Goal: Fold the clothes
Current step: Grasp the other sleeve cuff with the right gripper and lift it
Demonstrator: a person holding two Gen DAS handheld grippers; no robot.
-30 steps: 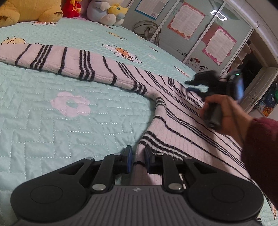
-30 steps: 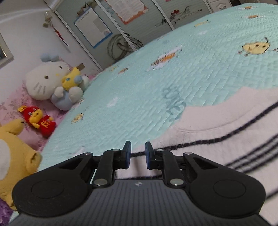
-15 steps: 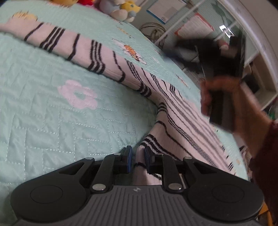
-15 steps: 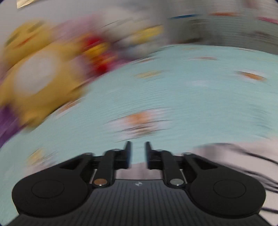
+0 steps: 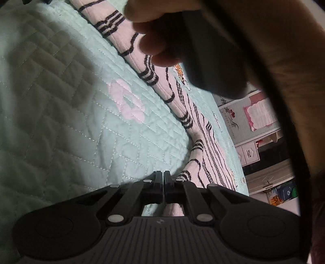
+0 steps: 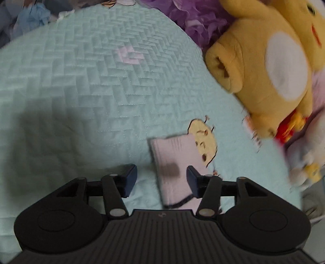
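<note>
A pink sweater with black stripes (image 5: 205, 146) lies spread on the mint quilted bedspread (image 5: 67, 113). Its long sleeve (image 5: 130, 40) runs toward the top left in the left wrist view. My left gripper (image 5: 163, 182) is shut at the sweater's hem, and pink fabric shows just behind its fingertips. In the right wrist view the sleeve's cuff (image 6: 174, 168) lies flat on the bedspread between the fingers of my right gripper (image 6: 161, 179), which is open. A hand (image 5: 154, 40) holding the right gripper's dark handle fills the upper right of the left wrist view.
A big yellow plush toy (image 6: 264, 71), a red one (image 6: 290, 128) and a white one (image 6: 304, 162) sit at the bed's right edge near the cuff. Purple fabric (image 6: 193, 16) lies behind them. Cabinet doors with pink posters (image 5: 258, 117) stand past the bed.
My right gripper has swung from the sweater's body to the sleeve cuff and has opened. The hand holding it now crosses close in front of the left camera. The left gripper's view has tilted.
</note>
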